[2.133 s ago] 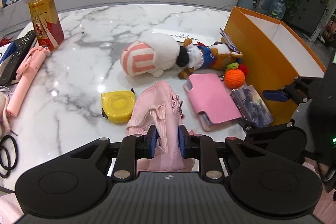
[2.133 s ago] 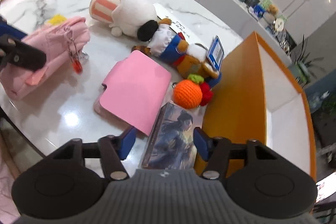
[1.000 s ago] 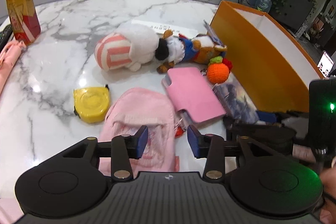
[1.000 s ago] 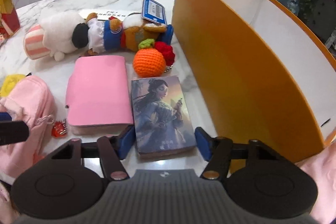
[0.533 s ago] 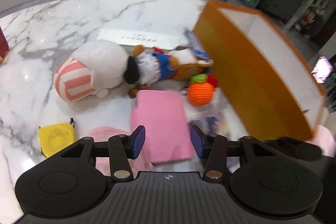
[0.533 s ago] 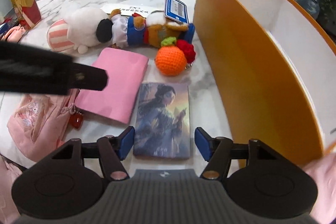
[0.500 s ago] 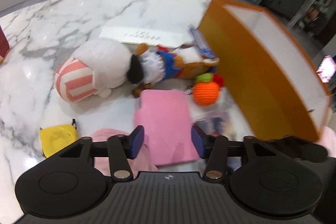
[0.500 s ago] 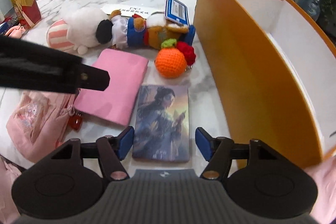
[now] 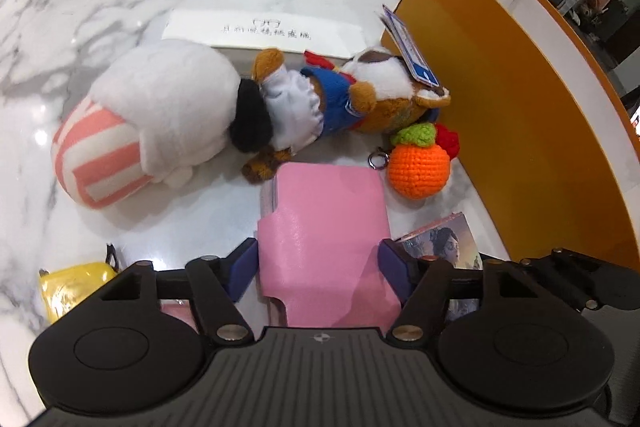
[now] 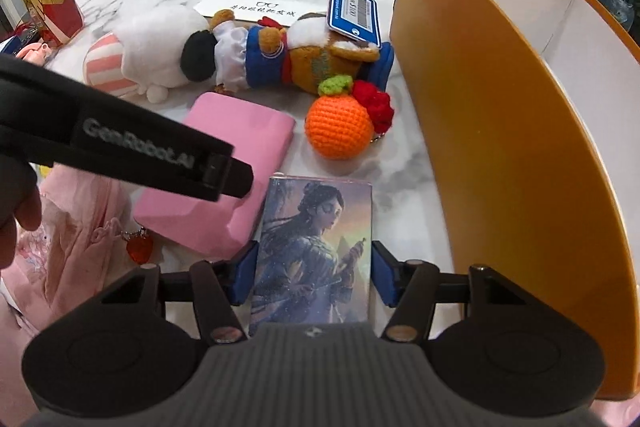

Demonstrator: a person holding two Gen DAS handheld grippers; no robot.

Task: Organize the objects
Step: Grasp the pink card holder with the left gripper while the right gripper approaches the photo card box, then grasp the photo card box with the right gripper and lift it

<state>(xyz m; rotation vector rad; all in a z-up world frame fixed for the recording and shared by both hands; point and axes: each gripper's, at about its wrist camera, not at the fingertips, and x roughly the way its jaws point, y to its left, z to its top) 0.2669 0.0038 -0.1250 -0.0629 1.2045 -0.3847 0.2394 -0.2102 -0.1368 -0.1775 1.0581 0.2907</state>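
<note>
Views differ: from the right wrist we see a red-and-gold drink bottle [image 10: 50,3] far beyond the flat pink rectangular case [image 10: 224,171], and a pale pink fabric pouch [image 10: 76,239] left of it; from the left wrist we see a yellow round tape measure [image 9: 74,287] left of that case [image 9: 326,239]. Our left gripper [image 9: 320,263] is opening, its blue pads astride the pink case without pressing it. Our right gripper [image 10: 314,273] is closing around the illustrated card box showing a painted woman [image 10: 316,247], just right of the case; pads stand beside its edges, apparently not gripping. Beyond the case lie a crocheted orange ball [image 10: 340,127] and plush toys; the tall orange cardboard box [image 10: 500,131] stands to the right.
</note>
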